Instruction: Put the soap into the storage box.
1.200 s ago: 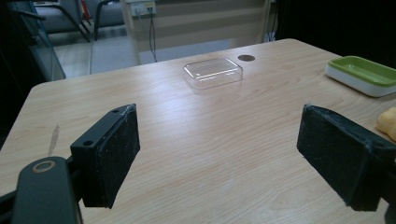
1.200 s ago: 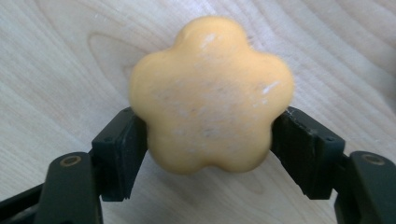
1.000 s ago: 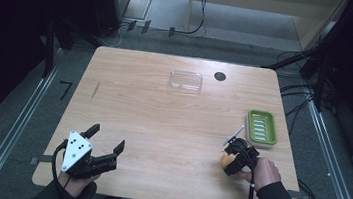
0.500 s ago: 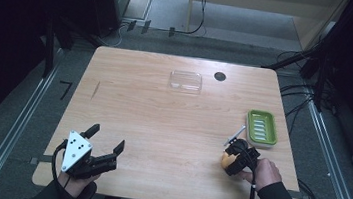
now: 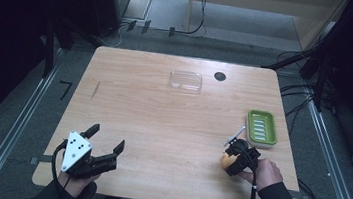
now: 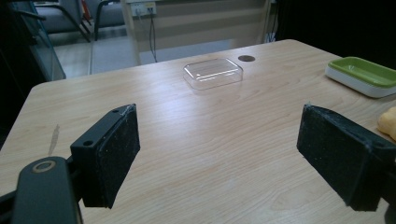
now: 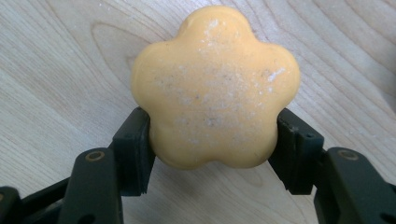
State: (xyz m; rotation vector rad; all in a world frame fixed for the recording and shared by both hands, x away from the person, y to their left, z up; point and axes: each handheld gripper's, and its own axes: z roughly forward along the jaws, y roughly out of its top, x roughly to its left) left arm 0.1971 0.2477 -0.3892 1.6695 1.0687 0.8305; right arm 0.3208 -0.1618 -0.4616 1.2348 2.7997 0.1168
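A wooden worktop (image 5: 161,123) fills the centre of the high view, with two hand-held grippers at its lower edge. The left hand-held gripper (image 5: 106,142), at lower left, has its jaws spread wide apart and holds nothing; its own view shows bare wood between the two black pads (image 6: 112,156). The right hand-held gripper (image 5: 230,158), at lower right, has its jaws closed on the flanks of one orange flower-shaped soap (image 7: 215,86), five-lobed, just over the wood. One green soap dish (image 5: 261,128) with a white base sits right of centre, above that gripper. One thin silver-and-dark stick-like object (image 5: 235,135), too small to identify, lies just left of the dish. One clear plastic lid (image 5: 185,80) lies near the upper edge, beside one dark round hole (image 5: 220,76).
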